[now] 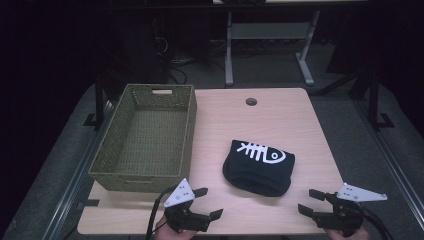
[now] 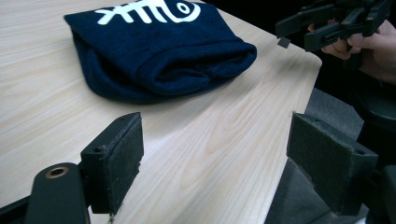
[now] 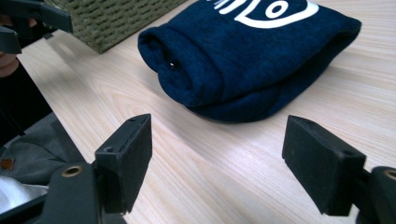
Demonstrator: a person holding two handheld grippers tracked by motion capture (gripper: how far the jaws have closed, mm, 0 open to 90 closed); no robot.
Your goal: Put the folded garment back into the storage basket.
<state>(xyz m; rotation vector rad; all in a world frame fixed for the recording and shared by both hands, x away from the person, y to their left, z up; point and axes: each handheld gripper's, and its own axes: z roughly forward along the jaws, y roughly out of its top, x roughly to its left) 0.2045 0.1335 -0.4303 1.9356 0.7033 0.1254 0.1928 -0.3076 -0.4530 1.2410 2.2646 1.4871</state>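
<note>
A folded dark navy cloth [image 1: 259, 167] with a white fish-skeleton print lies on the wooden table [image 1: 280, 115], right of centre. Over the front edge my left gripper [image 1: 209, 203] is open and empty, left of the cloth and short of it. My right gripper [image 1: 309, 202] is open too, near the table's front right corner, with nothing between its jaws. In the left gripper view the cloth [image 2: 159, 51] lies ahead of the open left gripper [image 2: 215, 158], and the right gripper [image 2: 299, 35] shows farther off. The right gripper view has the cloth [image 3: 252, 56] just beyond the open right gripper [image 3: 217, 158].
A green woven basket [image 1: 148, 137] with a handle cutout stands empty on the table's left half; its corner [image 3: 112, 18] appears in the right gripper view. A round cable hole [image 1: 251, 102] sits near the table's far edge. Desk legs and cables lie on the dark floor behind.
</note>
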